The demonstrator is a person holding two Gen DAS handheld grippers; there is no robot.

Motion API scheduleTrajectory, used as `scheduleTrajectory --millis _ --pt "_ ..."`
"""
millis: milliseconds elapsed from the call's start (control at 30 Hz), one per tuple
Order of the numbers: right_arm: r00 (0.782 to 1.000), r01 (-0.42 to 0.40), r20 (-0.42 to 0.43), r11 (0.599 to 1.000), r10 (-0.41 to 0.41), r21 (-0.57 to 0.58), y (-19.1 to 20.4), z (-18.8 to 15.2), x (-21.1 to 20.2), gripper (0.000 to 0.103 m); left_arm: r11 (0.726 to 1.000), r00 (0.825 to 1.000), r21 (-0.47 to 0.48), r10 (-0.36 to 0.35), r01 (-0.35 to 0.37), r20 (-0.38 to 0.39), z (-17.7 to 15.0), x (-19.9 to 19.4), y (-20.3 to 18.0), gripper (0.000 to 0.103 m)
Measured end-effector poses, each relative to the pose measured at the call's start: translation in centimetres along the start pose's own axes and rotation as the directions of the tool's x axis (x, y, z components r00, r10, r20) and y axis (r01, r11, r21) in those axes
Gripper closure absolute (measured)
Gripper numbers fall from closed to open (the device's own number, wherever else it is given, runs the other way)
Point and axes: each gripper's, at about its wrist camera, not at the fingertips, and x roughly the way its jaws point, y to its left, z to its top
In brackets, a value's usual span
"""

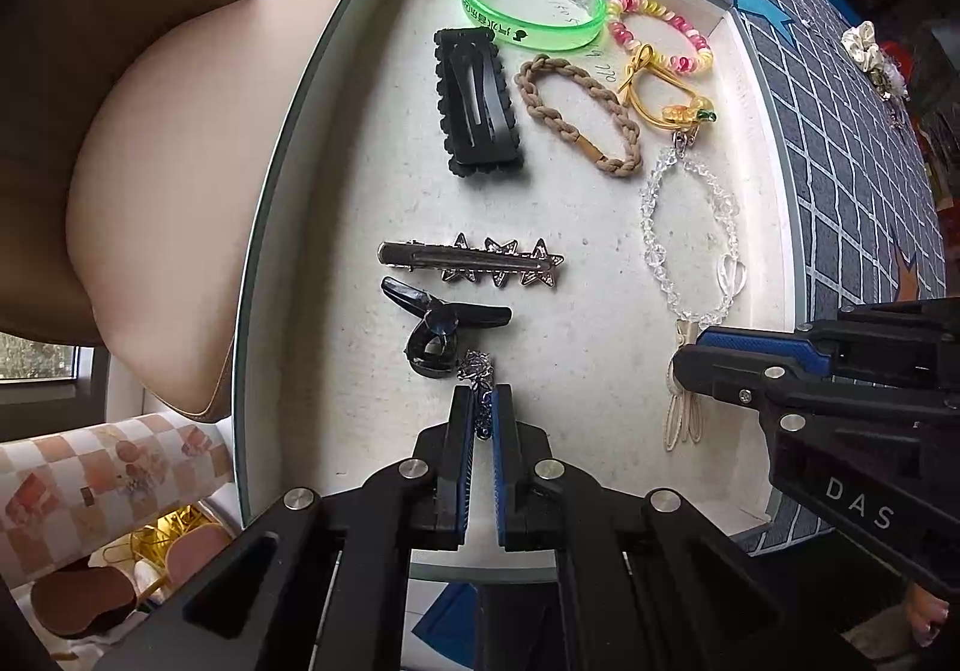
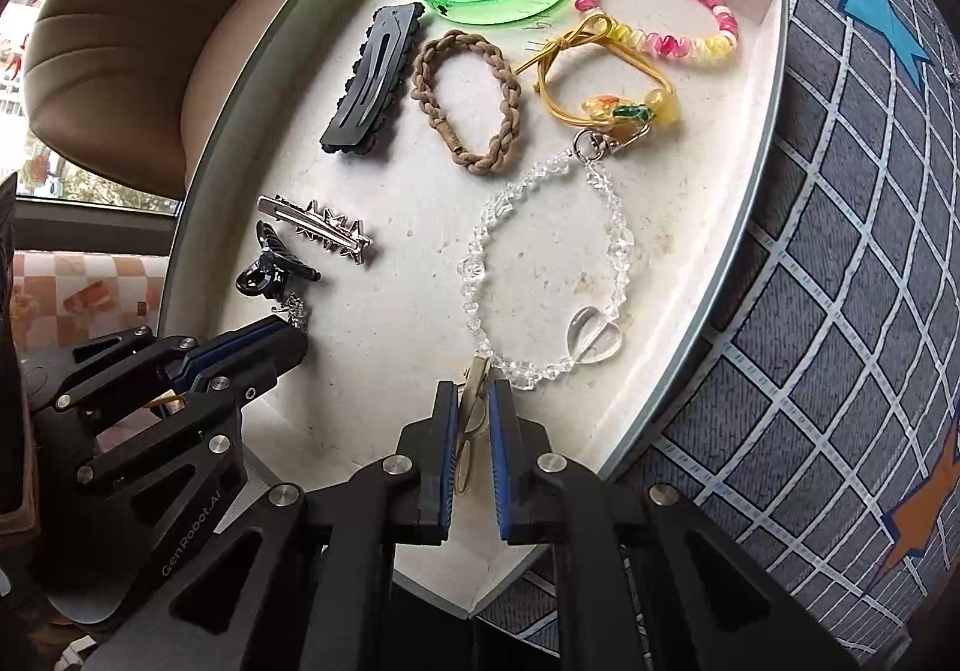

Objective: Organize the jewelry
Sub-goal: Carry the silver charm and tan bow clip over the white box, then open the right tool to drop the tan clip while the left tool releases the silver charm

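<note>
Altogether four bracelets (image 2: 545,263), three clips (image 1: 478,102).

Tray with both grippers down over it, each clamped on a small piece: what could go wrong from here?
1. The left gripper pinches only a thin silver chain close beside the dark blue claw clip; the chain may snag it.
2. The right gripper holds a beige clip next to the clear bead bracelet; setting it down could knock those beads.

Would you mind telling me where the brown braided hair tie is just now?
The brown braided hair tie lies in the tray, between the black hair clip and the yellow cord bracelet, just below the green bangle.
</note>
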Motion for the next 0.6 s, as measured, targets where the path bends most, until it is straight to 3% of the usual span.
scheduleTrajectory --millis 600 --pt "0.999 -0.041 0.002 0.999 0.041 0.017 -1.8 1.0 -1.5 0.089 0.999 0.999 0.008 0.035 -0.035 -0.008 0.4 -1.2 -1.1 0.090"
